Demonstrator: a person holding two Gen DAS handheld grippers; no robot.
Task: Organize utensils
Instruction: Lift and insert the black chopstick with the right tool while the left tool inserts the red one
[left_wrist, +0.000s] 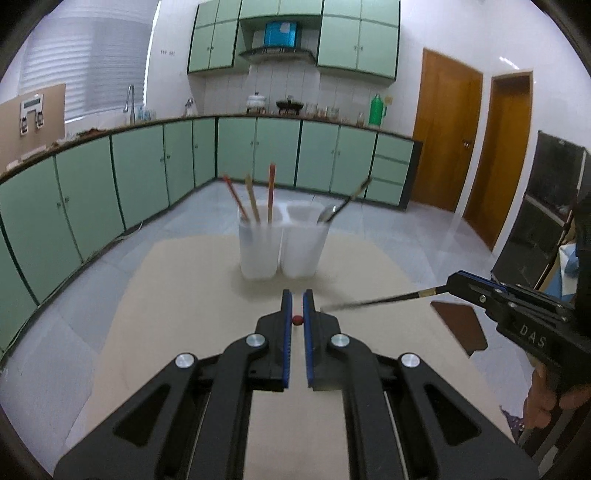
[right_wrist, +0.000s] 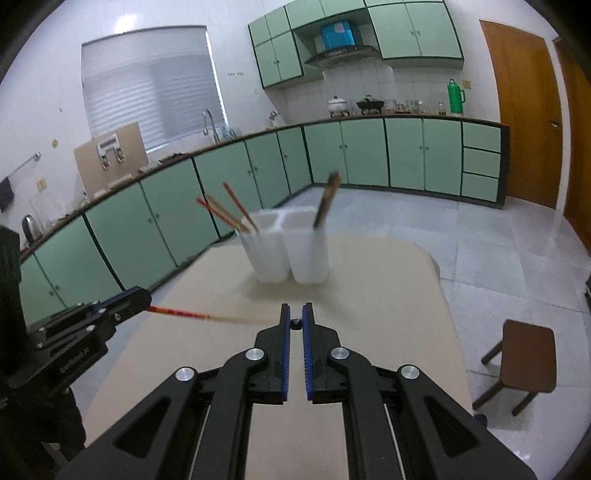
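Chopsticks fill both our grippers: left gripper (left_wrist: 297, 301) clenched on the red chopstick (right_wrist: 177, 313), right gripper (right_wrist: 296, 314) on the dark one (left_wrist: 369, 303). We should tip each upright over the left cup (left_wrist: 258, 243), frame centre, before releasing.

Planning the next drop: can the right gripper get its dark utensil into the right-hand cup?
Probably yes: the right gripper faces the right cup across bare table, nothing between.

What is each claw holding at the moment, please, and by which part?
The left claw grips a red chopstick by its red end. The right claw grips a dark utensil by its handle end.
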